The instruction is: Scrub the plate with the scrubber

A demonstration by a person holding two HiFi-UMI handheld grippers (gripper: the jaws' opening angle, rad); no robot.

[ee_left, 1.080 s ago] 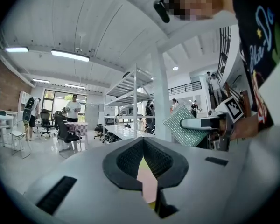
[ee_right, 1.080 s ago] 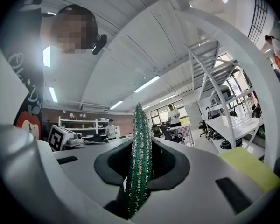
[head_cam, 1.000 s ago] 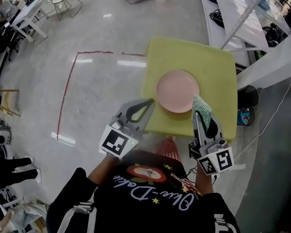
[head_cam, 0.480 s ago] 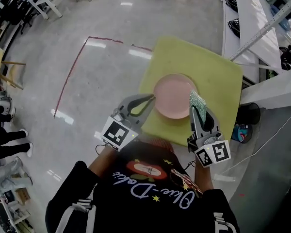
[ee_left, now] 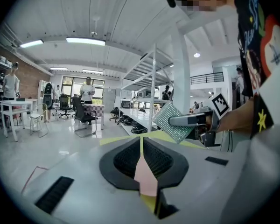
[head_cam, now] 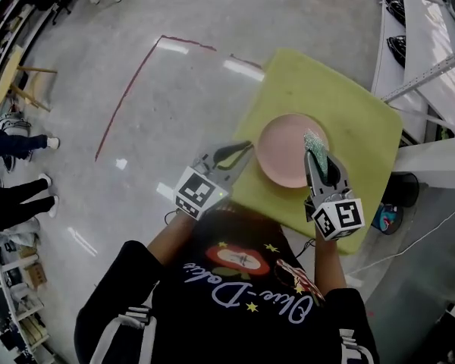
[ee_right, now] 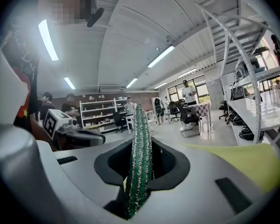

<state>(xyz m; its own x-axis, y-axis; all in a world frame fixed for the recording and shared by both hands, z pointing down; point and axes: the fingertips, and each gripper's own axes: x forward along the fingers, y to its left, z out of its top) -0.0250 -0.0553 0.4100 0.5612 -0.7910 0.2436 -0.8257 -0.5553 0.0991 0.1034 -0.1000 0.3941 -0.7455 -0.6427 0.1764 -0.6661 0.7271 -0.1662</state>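
Note:
A round pink plate (head_cam: 288, 152) lies on a yellow-green table (head_cam: 341, 89). My left gripper (head_cam: 245, 149) is shut with nothing in it; its tips point at the plate's left rim, and I cannot tell whether they touch. In the left gripper view (ee_left: 141, 146) the plate (ee_left: 146, 176) shows as a pink sliver below the closed jaws. My right gripper (head_cam: 316, 156) is shut on a green sparkly scrubber (head_cam: 312, 140), which hangs over the plate's right part. That scrubber (ee_right: 139, 157) stands edge-on between the right jaws, and the left gripper view shows the scrubber (ee_left: 173, 122) flat-on.
A red tape line (head_cam: 129, 101) marks the grey floor left of the table. White shelving racks (head_cam: 432, 59) stand close on the right. A person's legs (head_cam: 15, 142) are at the far left. Office chairs (ee_left: 81, 115), desks and people fill the room behind.
Both grippers have moved forward and down toward the plate. The scrubber has gone from the plate's right rim to over its right part, and the left tips have neared the left rim.

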